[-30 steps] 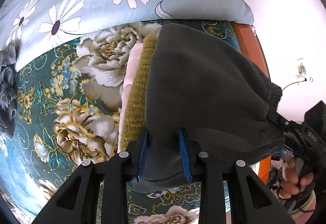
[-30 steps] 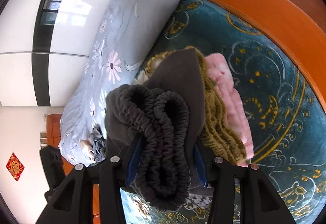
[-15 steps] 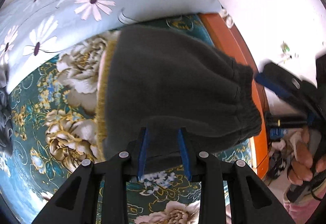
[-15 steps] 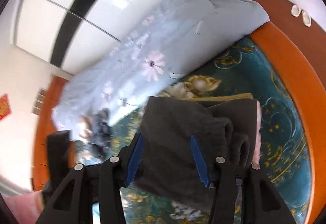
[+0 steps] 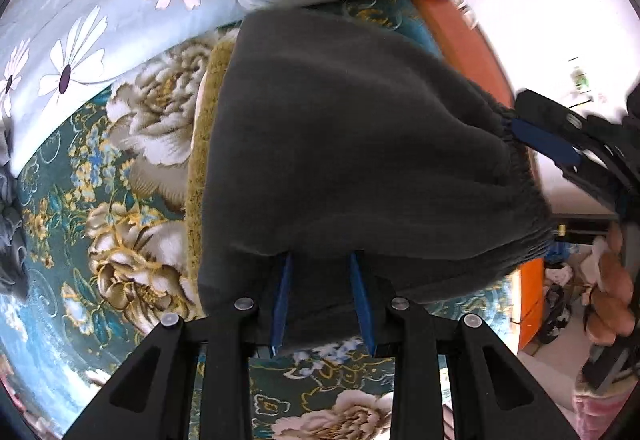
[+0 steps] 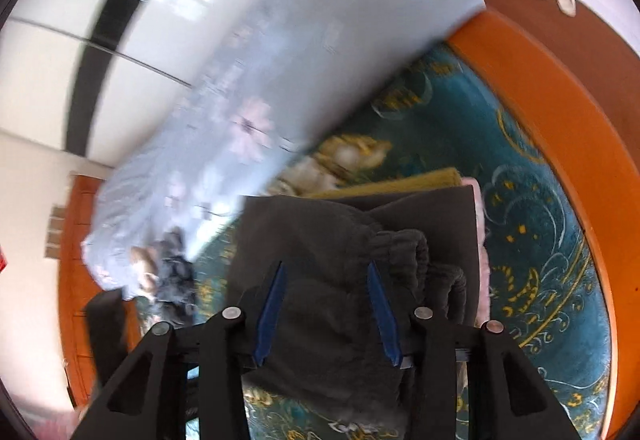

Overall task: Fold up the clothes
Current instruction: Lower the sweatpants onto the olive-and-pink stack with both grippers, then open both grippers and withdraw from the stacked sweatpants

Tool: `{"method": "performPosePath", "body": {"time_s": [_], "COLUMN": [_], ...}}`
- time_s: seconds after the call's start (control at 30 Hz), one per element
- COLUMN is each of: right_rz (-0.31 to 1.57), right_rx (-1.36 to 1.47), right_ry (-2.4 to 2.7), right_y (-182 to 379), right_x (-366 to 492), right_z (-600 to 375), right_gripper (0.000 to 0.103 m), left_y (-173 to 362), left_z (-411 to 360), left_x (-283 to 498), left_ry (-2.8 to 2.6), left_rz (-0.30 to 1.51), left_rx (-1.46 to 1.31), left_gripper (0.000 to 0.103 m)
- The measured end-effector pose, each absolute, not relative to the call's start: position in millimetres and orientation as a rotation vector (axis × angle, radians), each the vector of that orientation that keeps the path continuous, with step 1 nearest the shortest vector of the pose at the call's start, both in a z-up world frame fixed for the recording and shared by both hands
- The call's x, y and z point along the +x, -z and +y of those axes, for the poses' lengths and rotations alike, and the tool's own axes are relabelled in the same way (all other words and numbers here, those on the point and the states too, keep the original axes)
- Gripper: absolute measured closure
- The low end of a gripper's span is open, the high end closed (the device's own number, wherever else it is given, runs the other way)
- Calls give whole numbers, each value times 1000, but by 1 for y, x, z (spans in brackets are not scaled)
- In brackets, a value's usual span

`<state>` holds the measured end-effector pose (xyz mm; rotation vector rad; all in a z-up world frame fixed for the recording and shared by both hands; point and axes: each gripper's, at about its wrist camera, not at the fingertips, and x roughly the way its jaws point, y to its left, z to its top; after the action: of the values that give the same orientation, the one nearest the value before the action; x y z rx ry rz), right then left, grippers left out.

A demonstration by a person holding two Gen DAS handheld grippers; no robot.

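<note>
Dark-grey fleece trousers (image 5: pixel 360 168) sit gripped in your left gripper (image 5: pixel 322 298); your right gripper (image 6: pixel 326 310), spread wide, hovers over their waistband (image 6: pixel 416 260).

Dark folded garment (image 6: pixel 352 264) between seemingly parted fingers (image 6: pixel 272 304)

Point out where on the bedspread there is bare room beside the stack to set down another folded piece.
Free: the teal floral bedspread between the olive knitted garment under the dark grey fleece trousers and the pale blue daisy-print quilt; also the strip toward the orange wooden bed frame. Crowded: the stack itself and the far corner with a crumpled grey garment.
</note>
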<state>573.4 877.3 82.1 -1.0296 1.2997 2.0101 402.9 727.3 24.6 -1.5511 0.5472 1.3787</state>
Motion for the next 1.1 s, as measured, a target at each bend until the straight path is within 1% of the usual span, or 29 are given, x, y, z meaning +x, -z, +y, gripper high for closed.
{"method": "performPosePath", "body": {"time_s": [0.07,0.17,0.23,0.37,0.57,0.67,0.7,0.73,0.77,0.8,0.87,0.93,0.97,1.1], "right_rz": [1274,1221,1189,1250,1340,1312,1295,1277,1271,1266,1247,1212,1194,1158], "right_rx": [-981,-1004,-1044,-1072,-1073,-1089,-1101,-1113,-1123,-1133,-1159,-1151,-1146,-1207], "right_ry": [-2071,-2089,-2051,-1936,-1804,-1795,-1801,-1808,-1808,-1808,-1777,-1809,-1826,-1833], "right_y": [-101,-105,-95,-62,-23,-19,-18,-17,-15,-14,-17,-32,-41,-44], "right_x": [582,594,598,608,614,614,611,609,607,605,602,598,596,589], "right_z": [857,825,816,818,829,831,831,831,830,830,826,814,808,782], "right_gripper": [57,57,57,56,56,55,54,49,44,43,43,42,42,42], "left_y": [-34,-36,-30,-15,-8,-13,-16,-18,-21,-22,-27,-32,-34,-43], "left_z": [722,720,720,719,711,707,706,705,703,698,689,678,673,649], "left_x": [404,408,411,410,400,404,407,408,411,411,413,415,417,423], "left_ry": [-1383,-1390,-1389,-1406,-1437,-1461,-1470,-1474,-1474,-1476,-1486,-1493,-1496,-1510], "left_rz": [514,524,545,594,557,563,574,580,585,581,572,557,550,551], "left_rx": [-1518,-1497,-1506,-1540,-1594,-1572,-1560,-1554,-1553,-1555,-1556,-1547,-1543,-1497], "left_gripper": [72,72,72,72,72,72,72,71,69,65,61,57,52,51]}}
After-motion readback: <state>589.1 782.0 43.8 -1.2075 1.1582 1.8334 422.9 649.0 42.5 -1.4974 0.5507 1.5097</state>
